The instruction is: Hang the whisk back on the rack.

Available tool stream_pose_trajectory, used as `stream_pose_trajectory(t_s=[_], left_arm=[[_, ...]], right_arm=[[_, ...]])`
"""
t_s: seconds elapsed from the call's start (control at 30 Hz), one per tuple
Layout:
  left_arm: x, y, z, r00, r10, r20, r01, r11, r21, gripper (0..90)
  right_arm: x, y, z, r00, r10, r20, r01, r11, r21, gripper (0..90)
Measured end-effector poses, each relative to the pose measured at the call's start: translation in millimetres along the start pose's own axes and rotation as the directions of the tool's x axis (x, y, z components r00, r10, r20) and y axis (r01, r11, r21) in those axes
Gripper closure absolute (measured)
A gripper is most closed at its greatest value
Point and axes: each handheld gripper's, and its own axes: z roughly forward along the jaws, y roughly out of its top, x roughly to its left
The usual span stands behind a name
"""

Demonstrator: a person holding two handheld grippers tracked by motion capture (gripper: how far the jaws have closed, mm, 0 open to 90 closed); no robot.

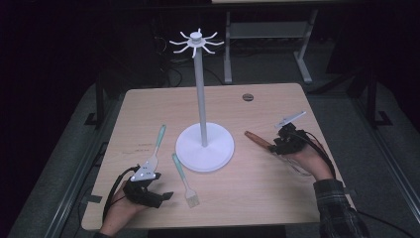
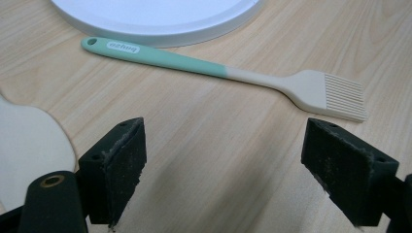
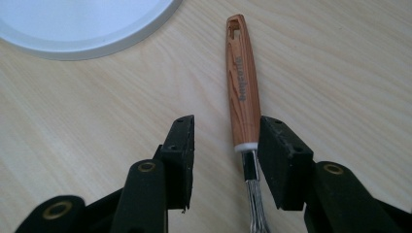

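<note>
Wood-handled whisk (image 3: 243, 87) lies flat, handle pointing to the frame's top, wires at bottom; right gripper (image 3: 226, 160) angled down over it, jaws apart, not pinching

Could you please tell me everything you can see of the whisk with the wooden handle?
The whisk has a wood-grain handle with a slotted hanging hole at its tip, printed lettering, a white collar and steel wires. It lies flat on the table, right of the white stand base, between the right gripper and its parted jaws, close by one pad.
</note>
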Motion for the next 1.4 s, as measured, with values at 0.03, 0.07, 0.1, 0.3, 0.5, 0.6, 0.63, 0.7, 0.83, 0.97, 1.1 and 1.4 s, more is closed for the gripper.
stream_pose_trajectory(t_s=[0.03, 0.07, 0.1, 0.3, 0.5, 0.6, 0.63, 0.7, 0.83, 0.97, 1.1, 1.4], left_arm=[[0.0, 0.0, 0.0, 1.0000, 0.000, 0.000, 0.000, 1.0000, 0.000, 15.9], [-0.2, 0.0, 0.1, 1.0000, -0.002, 0.001, 0.002, 1.0000, -0.001, 15.9], [-0.1, 0.0, 0.0, 1.0000, 0.000, 0.001, 0.000, 1.0000, 0.000, 15.9], [0.5, -0.4, -0.9, 1.0000, 0.005, 0.000, -0.005, 1.0000, 0.006, 16.0], [-0.2, -0.1, -0.2, 1.0000, 0.003, 0.001, -0.003, 1.0000, 0.005, 16.0], [-0.5, -0.1, -0.3, 1.0000, -0.002, 0.001, 0.002, 1.0000, -0.004, 15.9], [-0.5, -0.1, -0.3, 1.0000, -0.001, 0.001, 0.001, 1.0000, -0.003, 15.9], [-0.3, -0.1, -0.4, 1.0000, 0.004, 0.003, -0.004, 1.0000, 0.004, 16.0], [-0.6, -0.2, -0.5, 1.0000, 0.004, 0.004, -0.004, 1.0000, 0.004, 15.9], [-0.1, -0.2, -0.2, 1.0000, 0.005, 0.005, -0.005, 1.0000, 0.007, 16.0], [-0.4, -0.5, 0.7, 0.9999, 0.007, 0.008, -0.007, 0.9999, 0.015, 15.9], [-0.2, -0.4, -0.8, 1.0000, 0.002, 0.009, -0.002, 1.0000, 0.008, 15.9]], right_arm=[[0.0, 0.0, 0.0, 1.0000, 0.000, 0.000, 0.000, 1.000, 0.000, 57.9], [-0.7, 2.4, 1.9, 0.9999, -0.010, 0.005, 0.010, 1.000, 0.009, 57.9], [-1.2, 5.0, 4.5, 0.9998, -0.016, 0.010, 0.016, 1.000, 0.017, 57.9], [-4.9, 12.2, 21.3, 0.9974, -0.067, 0.029, 0.064, 0.993, 0.094, 57.2], [-9.1, 16.0, 35.9, 0.9962, -0.082, 0.028, 0.077, 0.985, 0.157, 57.4], [-12.9, 17.9, 43.3, 0.9956, -0.092, 0.019, 0.087, 0.981, 0.175, 57.9], [-14.2, 18.1, 45.3, 0.9967, -0.080, 0.005, 0.078, 0.981, 0.175, 58.8], [-16.8, 17.7, 50.1, 0.9975, -0.071, -0.006, 0.071, 0.980, 0.189, 58.9], [-20.3, 16.2, 57.6, 0.9981, -0.060, -0.013, 0.061, 0.974, 0.216, 62.3], [-22.2, 16.6, 58.3, 0.9985, -0.041, -0.036, 0.047, 0.976, 0.213, 68.8], [-22.4, 16.4, 57.8, 0.9990, -0.030, -0.033, 0.037, 0.976, 0.215, 70.2], [-21.0, 17.0, 55.7, 0.9992, -0.009, -0.039, 0.017, 0.978, 0.207, 71.0]])
